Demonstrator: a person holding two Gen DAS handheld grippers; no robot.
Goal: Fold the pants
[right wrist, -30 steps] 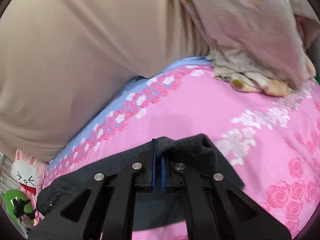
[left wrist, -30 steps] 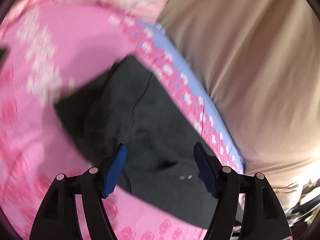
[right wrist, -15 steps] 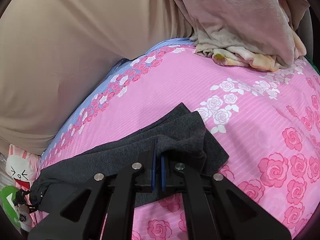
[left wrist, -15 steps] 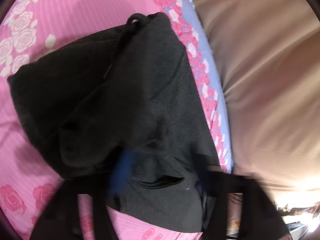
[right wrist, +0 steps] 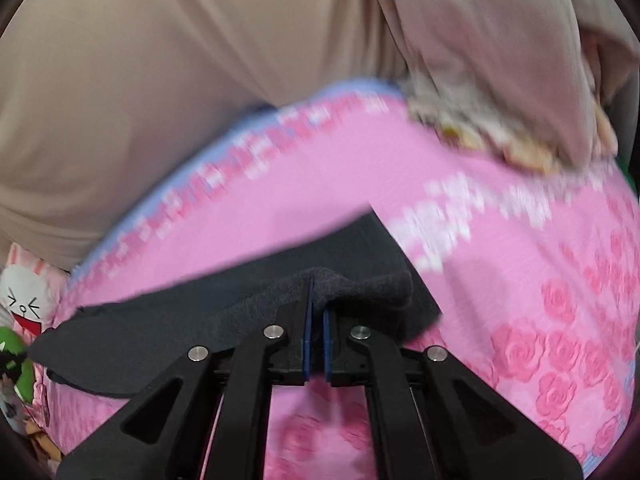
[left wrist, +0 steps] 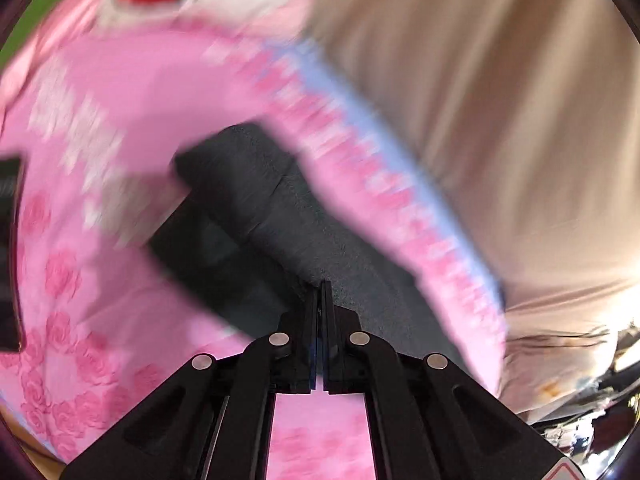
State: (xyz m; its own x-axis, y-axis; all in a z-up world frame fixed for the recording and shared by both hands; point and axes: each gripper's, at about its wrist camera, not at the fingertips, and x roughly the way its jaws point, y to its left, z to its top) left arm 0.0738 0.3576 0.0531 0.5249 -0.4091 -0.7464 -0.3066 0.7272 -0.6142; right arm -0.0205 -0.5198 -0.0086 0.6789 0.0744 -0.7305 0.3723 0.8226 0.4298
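The dark grey pants lie partly folded on a pink rose-print bedsheet. My left gripper is shut on the near edge of the pants, with fabric between its blue pads. In the right wrist view, the pants stretch to the left across the sheet. My right gripper is shut on a bunched edge of the pants and holds it slightly raised. Both views are motion-blurred.
A large beige cushion or duvet fills the far side beyond the sheet's blue border. A crumpled floral blanket lies at the far right. A cartoon-print pillow sits at the left edge.
My left gripper was open above the pants and has closed on their near edge. The right gripper stays shut on the fabric. Both views have shifted and blurred with the motion.
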